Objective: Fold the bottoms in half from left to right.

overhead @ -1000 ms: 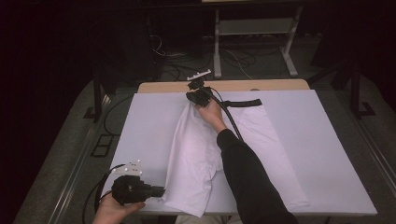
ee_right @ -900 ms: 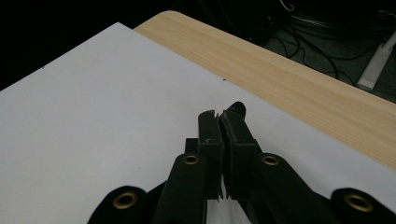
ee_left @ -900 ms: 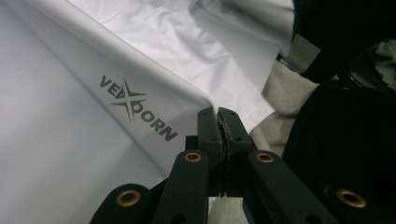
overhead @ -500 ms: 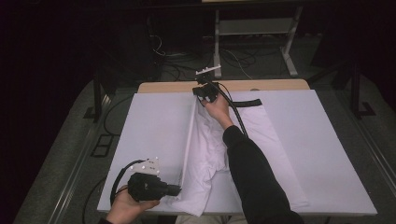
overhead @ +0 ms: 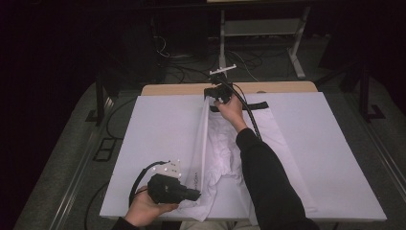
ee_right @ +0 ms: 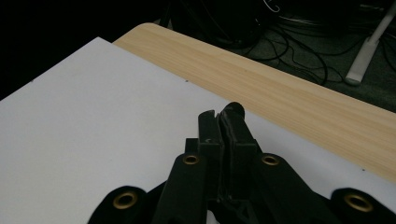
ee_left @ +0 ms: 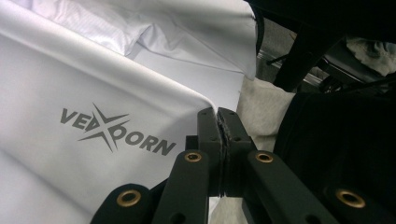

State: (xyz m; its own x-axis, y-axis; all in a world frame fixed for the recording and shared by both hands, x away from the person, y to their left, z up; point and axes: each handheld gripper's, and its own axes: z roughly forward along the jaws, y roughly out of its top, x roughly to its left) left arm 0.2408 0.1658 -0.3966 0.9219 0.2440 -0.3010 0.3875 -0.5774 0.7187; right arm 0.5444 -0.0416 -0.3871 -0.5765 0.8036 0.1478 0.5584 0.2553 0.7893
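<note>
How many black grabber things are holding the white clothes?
2. The left gripper pinches the white garment at the table's near edge; the right gripper pinches it at the far edge.

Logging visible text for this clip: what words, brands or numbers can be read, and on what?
"VEXOORN", grey print with a star through the middle letters, so those are uncertain: on the white fabric garment held by the left gripper.
No other readable text.
</note>
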